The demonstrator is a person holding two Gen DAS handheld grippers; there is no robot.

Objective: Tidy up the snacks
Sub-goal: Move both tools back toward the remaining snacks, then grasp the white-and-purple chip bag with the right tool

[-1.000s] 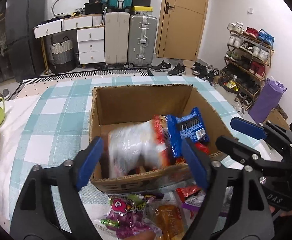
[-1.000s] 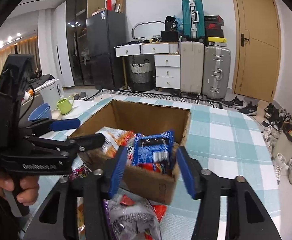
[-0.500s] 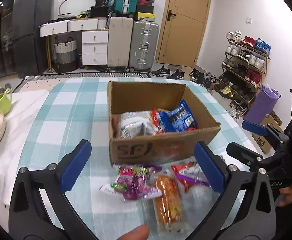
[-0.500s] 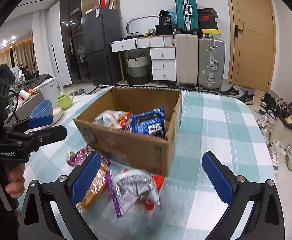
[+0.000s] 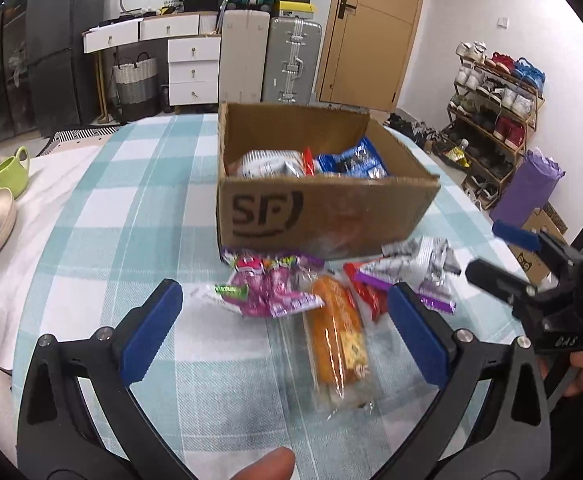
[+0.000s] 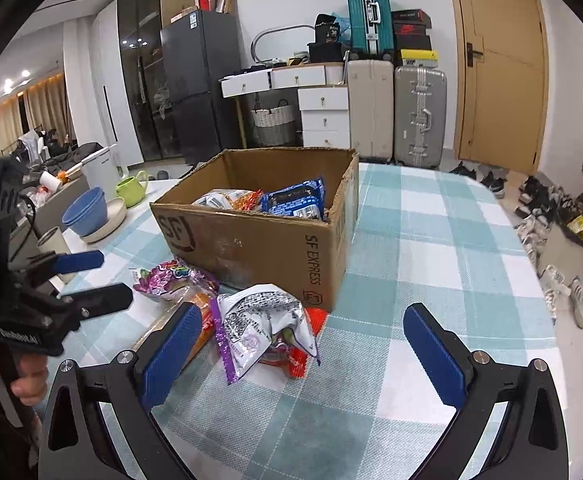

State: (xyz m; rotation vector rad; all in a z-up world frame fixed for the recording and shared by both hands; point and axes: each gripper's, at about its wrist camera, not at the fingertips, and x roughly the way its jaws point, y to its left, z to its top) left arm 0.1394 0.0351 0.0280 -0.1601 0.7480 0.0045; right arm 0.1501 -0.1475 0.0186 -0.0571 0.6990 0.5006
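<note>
— Cardboard box (image 5: 323,216), brown and stiff, open on top, on checked cloth (image 5: 103,216). Shiny crinkly packets (image 5: 311,164) inside.

— And in front of it?

— Soft orange bread stick (image 5: 337,344) in clear wrap, long way pointing from box toward camera. Beside it, pink puffy packet (image 5: 267,288) and silver crumpled packet (image 6: 265,320).

— Grippers?

— Left gripper (image 5: 287,320) wide apart, empty. Right gripper (image 6: 299,356) wide apart too, empty.

Brown cardboard box (image 5: 327,216) on teal-and-white checked tablecloth (image 5: 103,216); pink-purple packet (image 5: 269,286), orange packet (image 5: 337,336), blue packet (image 5: 351,162) inside box.
</note>
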